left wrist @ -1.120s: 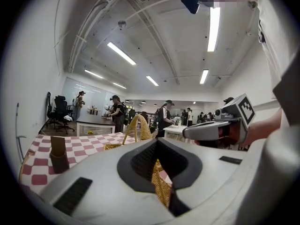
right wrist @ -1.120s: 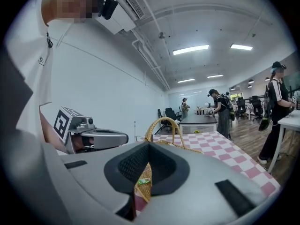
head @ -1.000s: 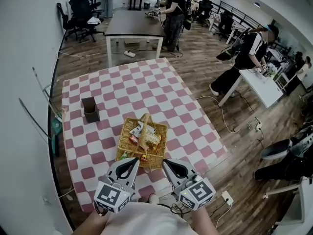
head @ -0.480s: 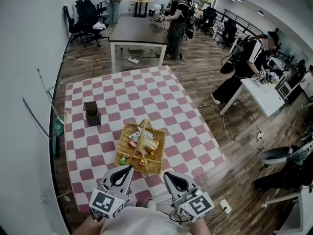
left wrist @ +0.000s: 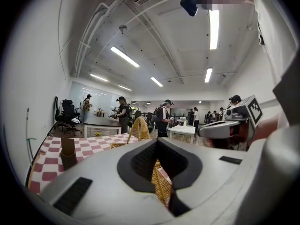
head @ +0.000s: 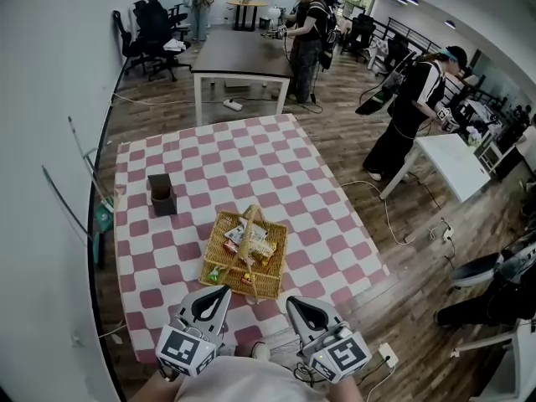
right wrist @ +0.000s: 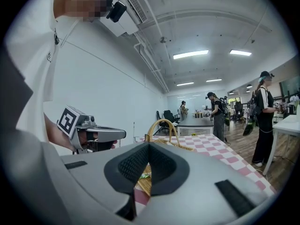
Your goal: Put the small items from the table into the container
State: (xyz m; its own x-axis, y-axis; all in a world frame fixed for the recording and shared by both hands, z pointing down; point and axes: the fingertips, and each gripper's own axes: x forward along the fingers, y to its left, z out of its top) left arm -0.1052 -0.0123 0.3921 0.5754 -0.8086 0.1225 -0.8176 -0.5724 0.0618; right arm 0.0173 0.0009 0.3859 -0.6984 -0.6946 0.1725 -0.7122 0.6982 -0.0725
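Note:
A wicker basket (head: 219, 248) with a tall handle stands on the pink-and-white checked table (head: 285, 166), near its front edge. Several small packets (head: 254, 243) lie inside it. My left gripper (head: 223, 290) is shut and empty, its tip just at the basket's near left corner. My right gripper (head: 292, 301) is also shut and empty, a little short of the near right corner. In the left gripper view, the left gripper (left wrist: 158, 142) points at the basket (left wrist: 139, 128), with the right gripper (left wrist: 225, 128) alongside. The right gripper view shows the right gripper (right wrist: 149, 144), the basket (right wrist: 162, 124) and the left gripper (right wrist: 103, 134).
A small brown open box (head: 162, 194) stands on the table's left side. Beyond the table are a dark table (head: 241, 55), office chairs (head: 149, 25) and standing people (head: 306, 23). A white table (head: 452, 162) and floor cables (head: 394, 216) lie to the right.
Both grippers have drawn back slightly from the basket towards me, still shut. The head view has shifted a little; the basket has not moved.

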